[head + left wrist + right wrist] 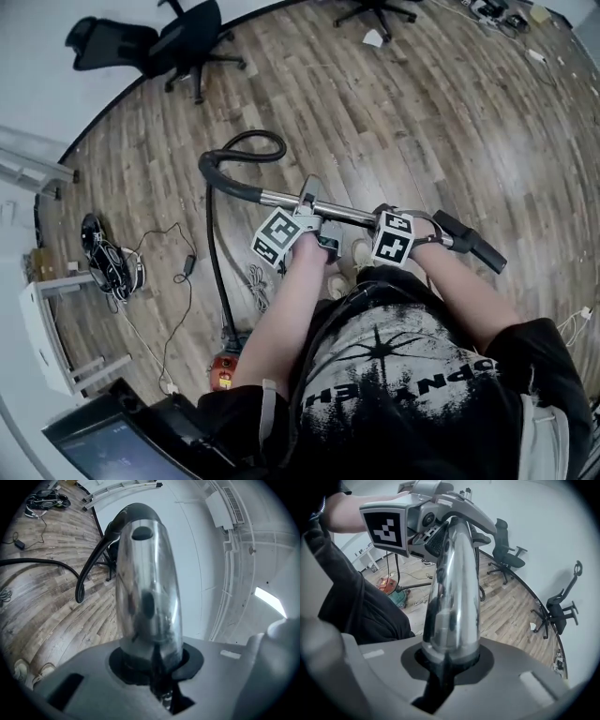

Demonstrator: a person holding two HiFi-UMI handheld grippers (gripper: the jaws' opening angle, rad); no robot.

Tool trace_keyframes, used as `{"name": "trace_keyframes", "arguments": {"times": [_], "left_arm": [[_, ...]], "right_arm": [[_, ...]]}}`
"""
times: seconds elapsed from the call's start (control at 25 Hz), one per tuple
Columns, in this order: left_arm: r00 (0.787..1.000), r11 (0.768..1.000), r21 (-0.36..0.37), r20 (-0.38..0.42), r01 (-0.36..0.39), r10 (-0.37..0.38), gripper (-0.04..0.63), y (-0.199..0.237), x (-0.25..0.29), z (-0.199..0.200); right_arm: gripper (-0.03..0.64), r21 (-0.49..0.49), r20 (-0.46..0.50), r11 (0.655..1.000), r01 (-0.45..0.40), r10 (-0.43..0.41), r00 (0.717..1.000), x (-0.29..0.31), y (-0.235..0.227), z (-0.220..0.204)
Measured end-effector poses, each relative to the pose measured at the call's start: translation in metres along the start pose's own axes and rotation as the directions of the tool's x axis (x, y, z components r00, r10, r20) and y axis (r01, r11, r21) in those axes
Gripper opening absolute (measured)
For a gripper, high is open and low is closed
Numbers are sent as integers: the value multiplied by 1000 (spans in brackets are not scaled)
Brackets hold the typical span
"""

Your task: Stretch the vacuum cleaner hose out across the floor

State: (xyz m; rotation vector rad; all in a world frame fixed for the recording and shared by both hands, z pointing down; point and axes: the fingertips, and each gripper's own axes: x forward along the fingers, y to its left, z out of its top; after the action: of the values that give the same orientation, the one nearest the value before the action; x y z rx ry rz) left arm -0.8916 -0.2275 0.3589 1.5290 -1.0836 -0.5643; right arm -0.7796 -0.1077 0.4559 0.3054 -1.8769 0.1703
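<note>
Head view: left gripper (309, 204) and right gripper (387, 217) both clamp the tube (349, 214), held above the floor (422, 112); hose (214, 253) drops to the vacuum (222, 367). Right gripper view adds the left gripper's pinch up close.

You are standing in an office-type room, sparsely furnished. Evidence: a wood-plank floor (422, 122) runs to plain white walls. Landmark: the black swivel office chair (178, 42) near the wall. A second swivel chair (380, 9) stands well to its right. A white table (37, 323) stands well apart from it, nearer you, with a heap of cables (108, 262) between them. An air-conditioning unit (225, 506) is mounted high on the wall behind it.
</note>
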Motion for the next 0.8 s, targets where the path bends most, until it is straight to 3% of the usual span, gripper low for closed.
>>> {"name": "trace_keyframes", "arguments": {"times": [0.28,0.56,0.8], "left_arm": [[997,998,-47,-73,36,-40,66,20,-43,-44],[990,996,-79,-134,43,-54,67,24,-51,-98],[995,996,-69,-82,58,-64,67,-1,-61,-133]], "right_arm": [[72,25,-48,989,143,-142,989,-2,57,-27],[72,76,-93,988,138,-131,987,-10,88,-72],[72,48,-77,992,118,-114,991,-37,98,-108]]}}
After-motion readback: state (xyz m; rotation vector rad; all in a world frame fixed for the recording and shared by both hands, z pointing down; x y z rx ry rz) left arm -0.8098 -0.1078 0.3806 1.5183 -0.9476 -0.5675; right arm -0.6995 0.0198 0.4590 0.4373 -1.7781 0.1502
